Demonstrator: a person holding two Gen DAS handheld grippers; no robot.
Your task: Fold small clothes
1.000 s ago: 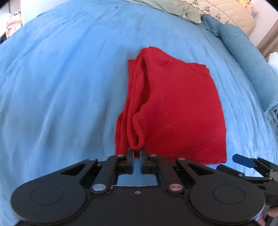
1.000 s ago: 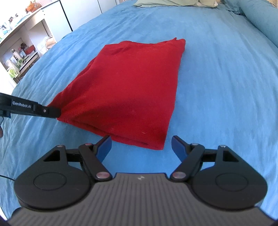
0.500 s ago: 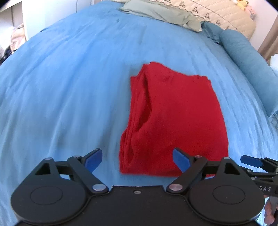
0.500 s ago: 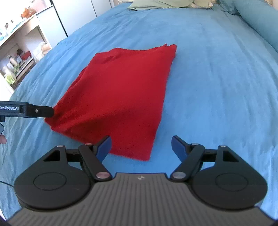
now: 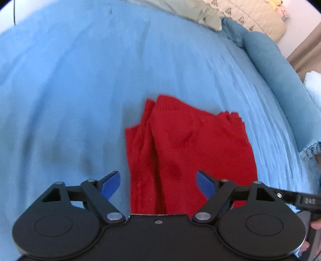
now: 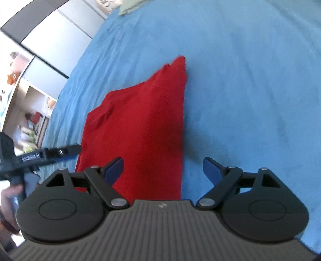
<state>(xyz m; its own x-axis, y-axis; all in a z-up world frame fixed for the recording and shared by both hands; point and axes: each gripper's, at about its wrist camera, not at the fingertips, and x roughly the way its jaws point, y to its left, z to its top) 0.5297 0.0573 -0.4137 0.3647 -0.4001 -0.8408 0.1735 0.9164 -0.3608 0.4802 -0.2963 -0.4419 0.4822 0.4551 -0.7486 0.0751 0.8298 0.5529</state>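
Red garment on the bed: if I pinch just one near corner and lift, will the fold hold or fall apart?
Probably falls apart. The red garment looks like soft knit, with loose layers offset along its left edge, so it should drape and unfold. It likely weighs little. On the blue bedspread, pushing would probably bunch it rather than slide it.

One red garment (image 5: 192,152), folded, at lower centre of the left wrist view. One blue bedsheet (image 5: 80,80) filling most of both views. Two grippers: left gripper (image 5: 158,183) and right gripper (image 6: 163,170), each with two blue fingertips (image 5: 111,182) set wide apart. Two pillows at the upper right: one blue (image 5: 280,66), one beige patterned (image 5: 258,18).
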